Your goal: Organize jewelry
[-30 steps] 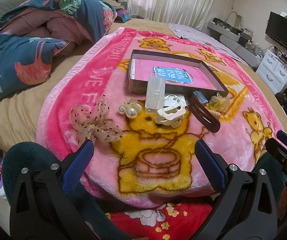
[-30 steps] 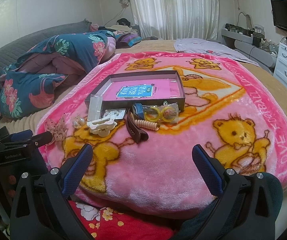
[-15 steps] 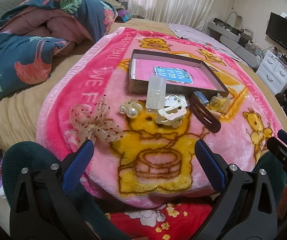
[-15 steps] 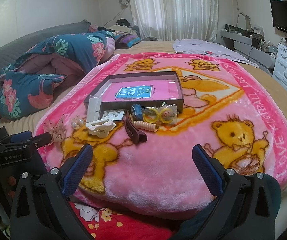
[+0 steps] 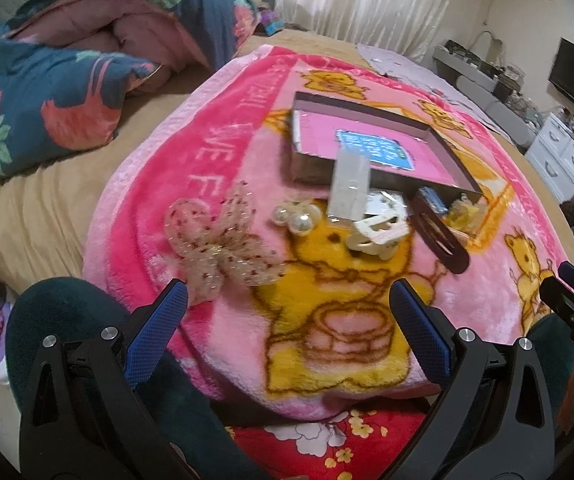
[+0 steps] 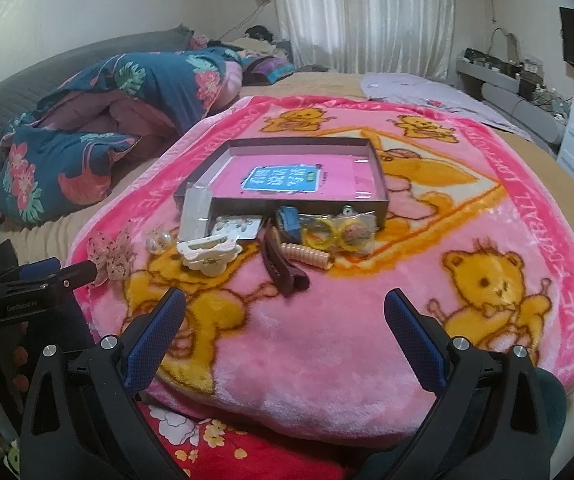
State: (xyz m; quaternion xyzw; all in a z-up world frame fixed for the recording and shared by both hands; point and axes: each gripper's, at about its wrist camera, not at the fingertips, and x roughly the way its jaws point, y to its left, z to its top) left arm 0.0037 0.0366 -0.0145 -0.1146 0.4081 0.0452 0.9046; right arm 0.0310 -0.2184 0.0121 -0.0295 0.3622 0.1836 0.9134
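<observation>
Left wrist view, left gripper [image 5: 287, 308] spread apart above bow [image 5: 219, 242], right gripper [image 6: 285, 314] likewise apart, empty.

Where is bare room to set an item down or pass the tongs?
Free: the tray floor around its blue label, and the blanket between both open tongs and the brown clip. Crowded: the strip along the tray's near wall, from bow to yellow rings.
</observation>
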